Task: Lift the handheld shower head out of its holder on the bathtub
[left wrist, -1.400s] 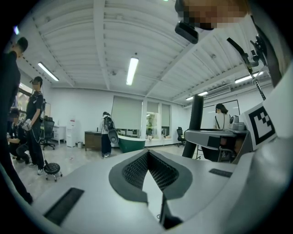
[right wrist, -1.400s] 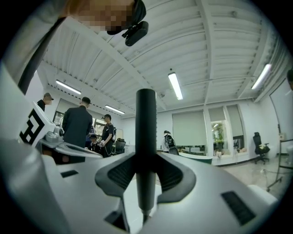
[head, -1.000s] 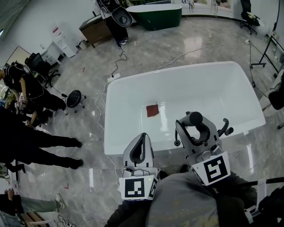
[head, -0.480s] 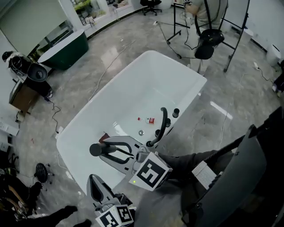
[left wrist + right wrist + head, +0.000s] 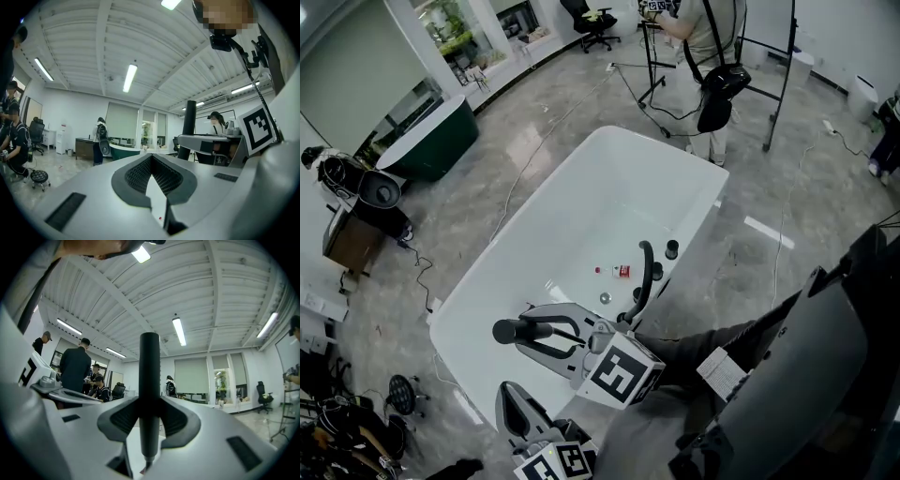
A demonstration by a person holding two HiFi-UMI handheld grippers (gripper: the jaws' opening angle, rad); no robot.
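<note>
- The task looks essentially done. The matte black handheld shower head (image 5: 506,330), a smooth cylindrical handle with a rounded end, is clamped crosswise in the right tool (image 5: 539,330). It hangs over the near end of the glossy white bathtub (image 5: 609,192), apart from the fittings on the rim.
- In the right gripper view the handle stands upright between the two dark ribbed pads (image 5: 117,416), which press on it from both sides.
- The left tool (image 5: 516,403) is empty. Its jaws meet at the tips in a narrow wedge, and their pads show a fine cross-hatched rubber texture.
- As I judge it, only carrying the head clear is left. No hose shows, and I cannot pick out the holder among the black fittings.
- A slim, curved black metal spout (image 5: 647,272) and round black knobs (image 5: 671,249) stand on the tub's rim, near the right tool.
- The tub has thick, rounded walls and a smooth sheen. Around it lies a polished grey marble-patterned floor (image 5: 487,178).
</note>
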